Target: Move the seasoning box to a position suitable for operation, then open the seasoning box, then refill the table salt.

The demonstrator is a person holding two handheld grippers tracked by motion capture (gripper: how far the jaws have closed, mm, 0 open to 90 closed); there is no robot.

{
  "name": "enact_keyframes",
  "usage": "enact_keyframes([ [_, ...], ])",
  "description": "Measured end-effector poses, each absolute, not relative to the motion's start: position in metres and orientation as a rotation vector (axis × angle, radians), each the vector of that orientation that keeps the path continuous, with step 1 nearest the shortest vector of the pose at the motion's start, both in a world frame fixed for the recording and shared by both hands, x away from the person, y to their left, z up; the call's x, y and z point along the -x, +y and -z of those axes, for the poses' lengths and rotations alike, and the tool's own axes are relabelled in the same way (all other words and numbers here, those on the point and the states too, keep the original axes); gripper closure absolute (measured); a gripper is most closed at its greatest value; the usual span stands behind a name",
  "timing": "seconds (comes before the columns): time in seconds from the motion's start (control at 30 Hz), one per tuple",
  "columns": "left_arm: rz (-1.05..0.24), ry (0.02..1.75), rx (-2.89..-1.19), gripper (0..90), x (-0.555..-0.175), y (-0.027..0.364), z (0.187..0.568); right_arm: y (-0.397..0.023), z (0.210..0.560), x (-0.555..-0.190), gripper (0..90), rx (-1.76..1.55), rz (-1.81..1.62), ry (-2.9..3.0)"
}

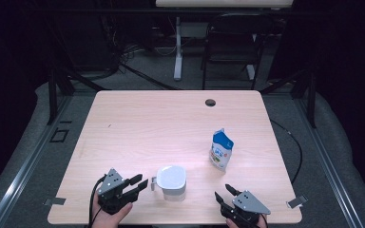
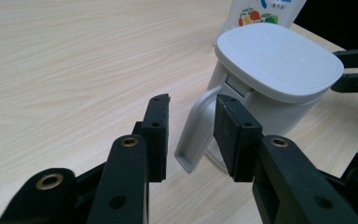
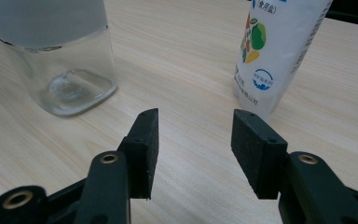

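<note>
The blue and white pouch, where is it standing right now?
In the high view the blue and white pouch stands upright on the right half of the table, just beyond and right of the lidded jug.

Evenly lit table, dark surroundings, soft focus

Table [image 1: 138, 123]: light wood-grain laminate, smooth, matt. Jug [image 2: 265, 93]: clear glossy body, matt white plastic lid and handle. Pouch [image 3: 279, 51]: glossy printed plastic film.

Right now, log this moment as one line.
left gripper: open, jaws around jug handle | right gripper: open, empty | lidded jug upright | pouch standing
</note>
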State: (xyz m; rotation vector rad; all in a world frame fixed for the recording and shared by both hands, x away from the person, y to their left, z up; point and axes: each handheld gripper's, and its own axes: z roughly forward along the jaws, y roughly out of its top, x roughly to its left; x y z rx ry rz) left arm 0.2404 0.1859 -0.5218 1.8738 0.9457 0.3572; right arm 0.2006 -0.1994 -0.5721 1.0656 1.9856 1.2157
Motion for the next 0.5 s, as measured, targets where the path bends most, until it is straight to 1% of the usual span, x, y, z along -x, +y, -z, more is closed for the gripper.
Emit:
enact_keyframes([
  [0.13, -0.371, 0.946, -1.871, 62.3, -0.242, 0.187, 0.516, -0.199, 0.572, -0.202, 51.0, -1.066, -1.219, 1.989],
  [0.2, -0.387, 0.945, -1.871, 62.1, -0.244, 0.185, 0.514, -0.198, 0.570, -0.202, 50.9, -1.062, -1.222, 1.991],
  [0.5, -0.399, 0.941, -1.908, 70.8, -0.250, 0.179, 0.506, -0.191, 0.565, -0.206, 51.9, -1.041, -1.247, 2.016],
])
